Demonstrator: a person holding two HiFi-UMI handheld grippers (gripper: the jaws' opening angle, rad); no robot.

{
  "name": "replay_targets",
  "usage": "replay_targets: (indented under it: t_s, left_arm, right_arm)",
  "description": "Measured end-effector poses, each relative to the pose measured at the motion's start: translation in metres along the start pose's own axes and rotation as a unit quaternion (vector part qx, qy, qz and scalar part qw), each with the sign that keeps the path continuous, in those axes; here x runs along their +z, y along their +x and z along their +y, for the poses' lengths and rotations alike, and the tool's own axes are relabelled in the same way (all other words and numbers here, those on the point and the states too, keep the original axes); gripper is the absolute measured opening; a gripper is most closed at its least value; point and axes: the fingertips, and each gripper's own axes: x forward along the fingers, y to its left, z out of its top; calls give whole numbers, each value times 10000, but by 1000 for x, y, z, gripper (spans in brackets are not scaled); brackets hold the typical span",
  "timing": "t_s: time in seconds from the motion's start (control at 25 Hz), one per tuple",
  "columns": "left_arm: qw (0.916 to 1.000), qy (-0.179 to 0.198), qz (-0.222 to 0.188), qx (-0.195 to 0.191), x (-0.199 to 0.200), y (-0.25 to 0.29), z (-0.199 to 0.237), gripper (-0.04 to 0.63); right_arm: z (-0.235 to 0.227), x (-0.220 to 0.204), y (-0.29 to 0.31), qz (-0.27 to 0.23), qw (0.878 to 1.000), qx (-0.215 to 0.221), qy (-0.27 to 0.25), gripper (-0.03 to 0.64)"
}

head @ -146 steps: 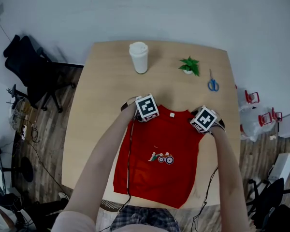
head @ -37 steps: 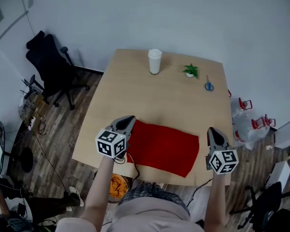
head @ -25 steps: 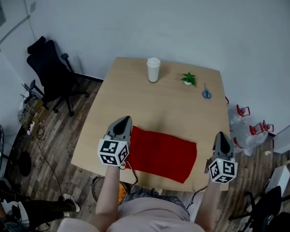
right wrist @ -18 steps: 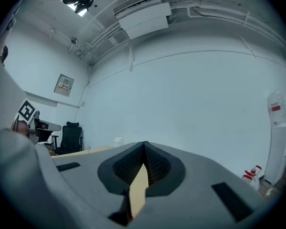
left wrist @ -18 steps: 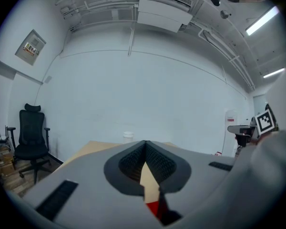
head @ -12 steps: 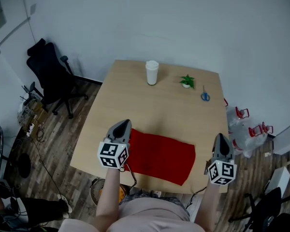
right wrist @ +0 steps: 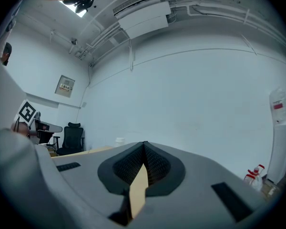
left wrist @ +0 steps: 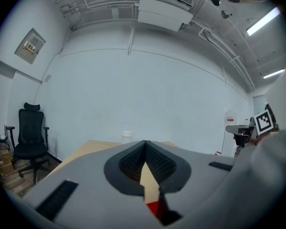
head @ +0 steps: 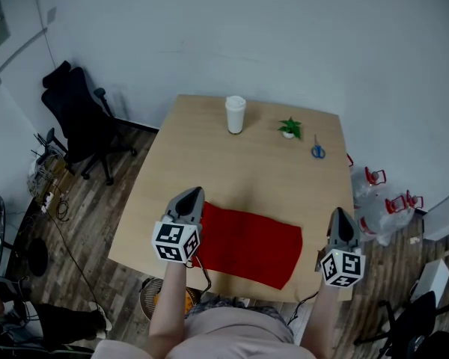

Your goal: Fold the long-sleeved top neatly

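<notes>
Both grippers are held out level, pointing away from the person. The left gripper (head: pixel 194 193) and the right gripper (head: pixel 340 212) each have their jaws pressed together with nothing between them. Between the two lies the folded red top (head: pixel 248 244), a flat rectangle near the wooden table's (head: pixel 247 167) near edge. Its long axis runs left to right, with the right end slanting nearer. The left gripper hangs over its left end, and the right gripper is apart from it. Along the far edge stand a white cup (head: pixel 235 114), a small green plant (head: pixel 289 127) and blue scissors (head: pixel 317 151).
</notes>
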Motion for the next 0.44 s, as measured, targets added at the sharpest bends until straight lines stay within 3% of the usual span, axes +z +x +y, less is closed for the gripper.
replay_targets:
  t_s: [0.44]
  left_arm:
    - [10000, -23, 11, 3, -1, 1, 1, 2]
  right_arm:
    - [1, -2, 2, 43, 10000, 3, -36, 6]
